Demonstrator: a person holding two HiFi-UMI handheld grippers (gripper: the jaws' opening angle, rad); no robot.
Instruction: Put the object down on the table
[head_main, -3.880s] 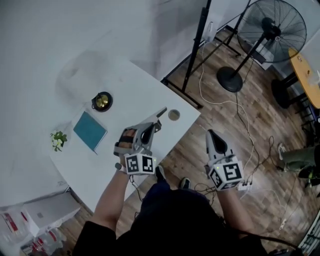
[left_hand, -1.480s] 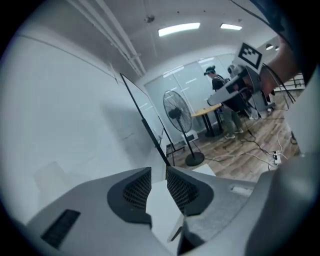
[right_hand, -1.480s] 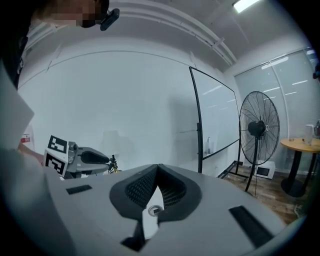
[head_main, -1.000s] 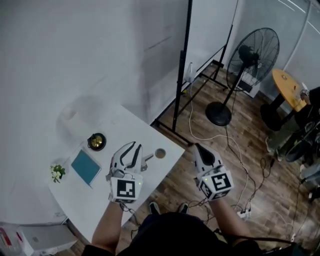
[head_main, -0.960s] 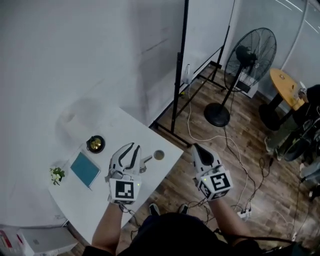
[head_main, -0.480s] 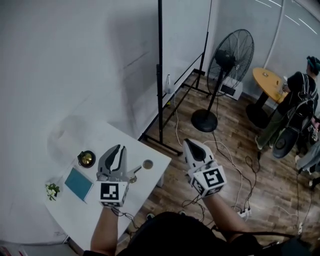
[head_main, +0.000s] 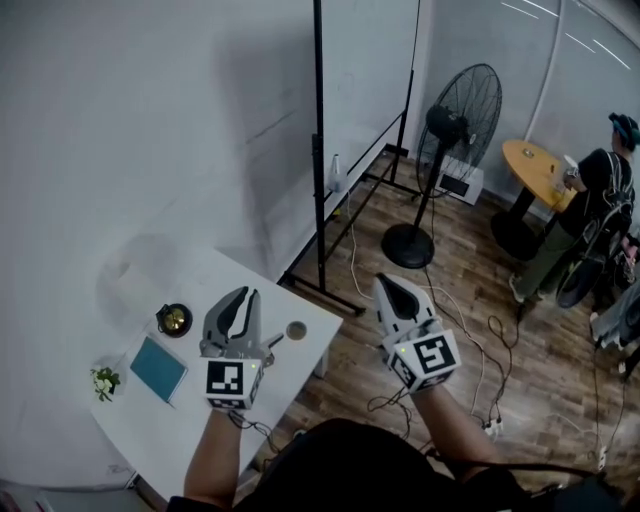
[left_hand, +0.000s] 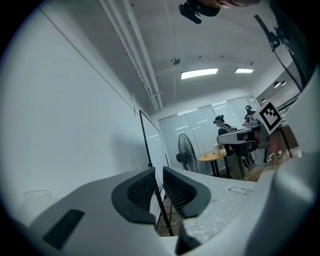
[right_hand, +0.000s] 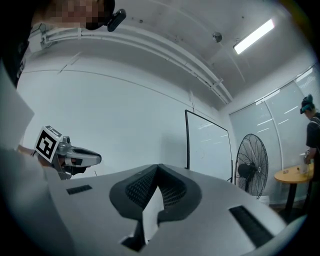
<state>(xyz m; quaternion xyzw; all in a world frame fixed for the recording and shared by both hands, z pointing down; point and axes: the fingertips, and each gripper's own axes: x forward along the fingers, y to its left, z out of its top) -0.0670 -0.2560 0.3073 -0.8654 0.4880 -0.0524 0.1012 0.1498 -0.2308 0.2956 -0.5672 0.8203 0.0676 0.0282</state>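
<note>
The small round-ended object (head_main: 295, 330) is lying near the tabletop (head_main: 215, 280) edge, just beside the left gripper (head_main: 243, 296), whose empty fingers are standing slightly parted. The right gripper (head_main: 388, 283) is pressing its fingers together on nothing. Lifting straight up should avoid nudging the object off.

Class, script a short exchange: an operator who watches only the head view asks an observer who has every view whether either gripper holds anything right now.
Operator: From above I see a small ladle lying on the white table, with the left gripper above that table. Is anything in its jaws?
Observer: No. Its own view shows the jaws a narrow gap apart, with only a distant black pole showing through.
Operator: And the right gripper, out over the floor?
Observer: Its own view shows the jaws touching at the tips, with nothing between them.
</note>
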